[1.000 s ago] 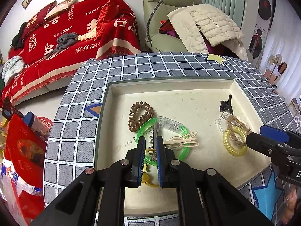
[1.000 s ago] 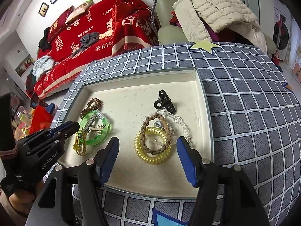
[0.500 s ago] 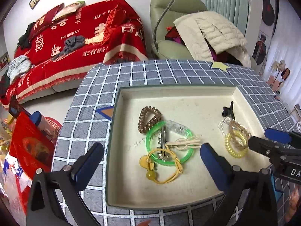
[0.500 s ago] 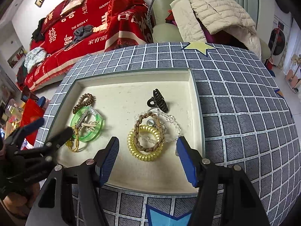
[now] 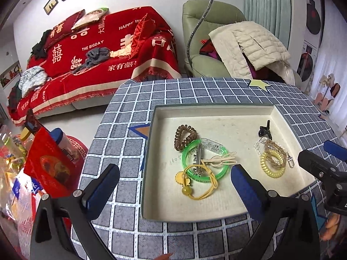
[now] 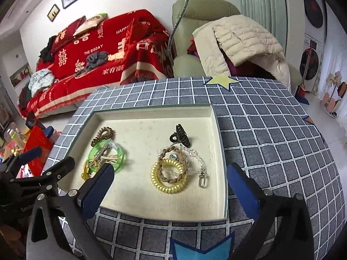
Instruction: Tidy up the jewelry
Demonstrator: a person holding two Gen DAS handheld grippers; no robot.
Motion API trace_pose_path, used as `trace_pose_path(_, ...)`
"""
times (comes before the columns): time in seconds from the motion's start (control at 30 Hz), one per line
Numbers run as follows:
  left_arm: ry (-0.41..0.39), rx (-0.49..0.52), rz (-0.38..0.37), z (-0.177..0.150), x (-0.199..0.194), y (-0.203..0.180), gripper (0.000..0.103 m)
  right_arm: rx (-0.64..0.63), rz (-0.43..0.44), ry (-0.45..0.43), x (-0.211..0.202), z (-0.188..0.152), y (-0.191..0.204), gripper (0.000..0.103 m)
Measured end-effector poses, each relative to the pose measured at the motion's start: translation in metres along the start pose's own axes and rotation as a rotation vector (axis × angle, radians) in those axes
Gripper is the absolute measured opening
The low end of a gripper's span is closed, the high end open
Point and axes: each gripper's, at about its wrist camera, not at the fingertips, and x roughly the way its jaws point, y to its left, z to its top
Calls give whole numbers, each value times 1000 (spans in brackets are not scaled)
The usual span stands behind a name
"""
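Observation:
A shallow cream tray (image 5: 216, 112) (image 6: 151, 113) lies on the checked table. On its left lie a green bangle (image 5: 223, 169) (image 6: 120, 151), a brown coil tie (image 5: 184, 136) (image 6: 103, 135), a metal clip (image 5: 198, 158), a beige loop (image 5: 223, 159) and a yellow beaded cord (image 5: 201, 186). On its right lie a yellow coil tie (image 5: 271, 165) (image 6: 169, 177), a braided band (image 6: 171, 164), a clear bead chain (image 6: 200, 164) and a black claw clip (image 5: 265, 130) (image 6: 181, 136). My left gripper (image 5: 173, 186) is open and empty above the tray's front left. My right gripper (image 6: 171, 186) is open and empty above the front right.
The round table (image 6: 271, 134) carries a grey checked cloth. A red-covered sofa (image 5: 97, 49) and a green armchair with a beige jacket (image 5: 249, 43) stand behind. Red packets and bottles (image 5: 43, 162) sit beside the table's left edge.
My left gripper has opened, let go of the items on the green bangle and drawn back and up. The right gripper has lifted back slightly, still open.

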Motion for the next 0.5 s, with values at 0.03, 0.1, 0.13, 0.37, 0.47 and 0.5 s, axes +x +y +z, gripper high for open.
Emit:
trace_pose_path(0.03,-6,1,2,-1,-3,-1,103,0,2,-6,-2,-1,0,103)
trace_pose_path(0.1,-17,-1,-5,-5,-12,-1,103,1,7,-15,-7,-4,1,103)
trace_pose_path(0.13,-22,-6,-10,-7,-15,0,103,-1,7,-17,-9,-6,2,103)
trace_pose_path(0.37,-47,-30,-13,-23,-37,1,103,-27,-24,-40,-27,-19,8,103)
trace_pose_path(0.47,-54,-32,-5,-32,-46,1,103,-25,-38,-47,-34,-25,7,103)
trace_pose_path(0.5,-57,-31,0,-35,-48,0,103,-21,-41,-49,-36,-27,7,103)
